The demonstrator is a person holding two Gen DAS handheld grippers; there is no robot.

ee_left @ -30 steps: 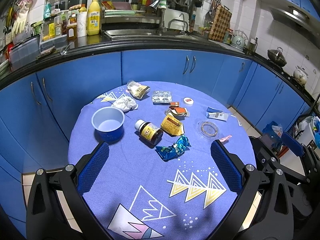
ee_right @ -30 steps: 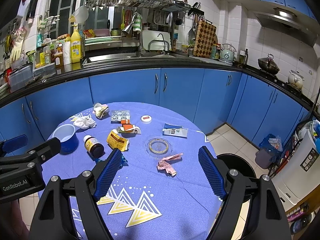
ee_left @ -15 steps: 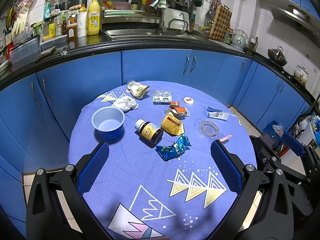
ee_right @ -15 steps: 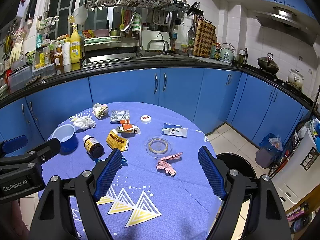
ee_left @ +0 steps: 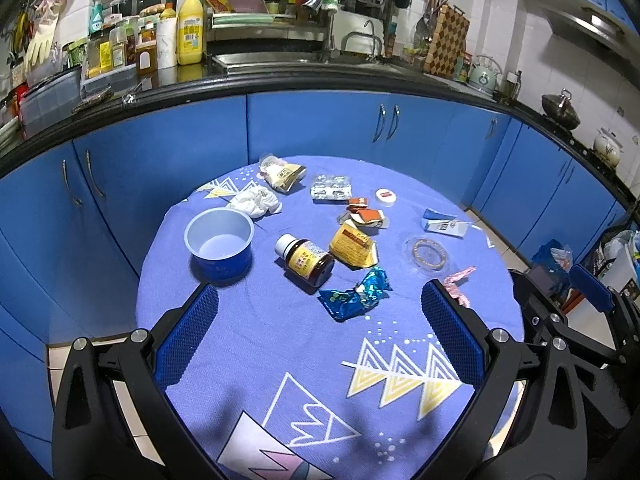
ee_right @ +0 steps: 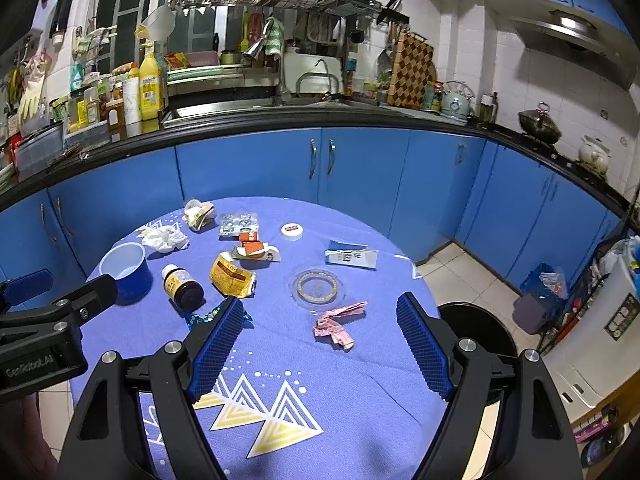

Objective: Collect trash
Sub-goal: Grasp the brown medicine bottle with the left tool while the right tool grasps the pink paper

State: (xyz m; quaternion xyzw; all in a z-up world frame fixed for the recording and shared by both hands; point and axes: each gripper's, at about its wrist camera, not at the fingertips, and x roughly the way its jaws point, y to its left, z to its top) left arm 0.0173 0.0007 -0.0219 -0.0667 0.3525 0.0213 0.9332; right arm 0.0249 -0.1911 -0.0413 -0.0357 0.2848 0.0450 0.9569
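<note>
Both tools hover over the near edge of the round table under its blue patterned cloth [ee_left: 280,336]. The left gripper [ee_left: 318,340] has its jaws spread wide with nothing between them, and the right gripper [ee_right: 320,344] is just as wide and empty.

Nearest the left gripper lies the crumpled shiny blue foil wrapper [ee_left: 356,294]: probably feather-light, soft and slippery, best pinched across its bunched middle. Nearest the right gripper, the crumpled pink paper scrap [ee_right: 336,322] looks light and limp; its thick wad is the place to grip, not the loose tail.

Behind the foil, the brown glass bottle with yellow label and white cap [ee_left: 306,260] lies on its side. It is likely heavier, hard, breakable and apt to roll, so I would close across the body. The yellow creased packet [ee_left: 354,246] just beside it looks flat and thin, so take a raised edge. The clear round plastic lid [ee_right: 318,286] lies flat and looks hard to get under.

Farther back sit the blue plastic cup [ee_left: 220,246], upright and open, the white crumpled tissue [ee_left: 256,202] and the silver blister pack [ee_left: 331,189].
</note>
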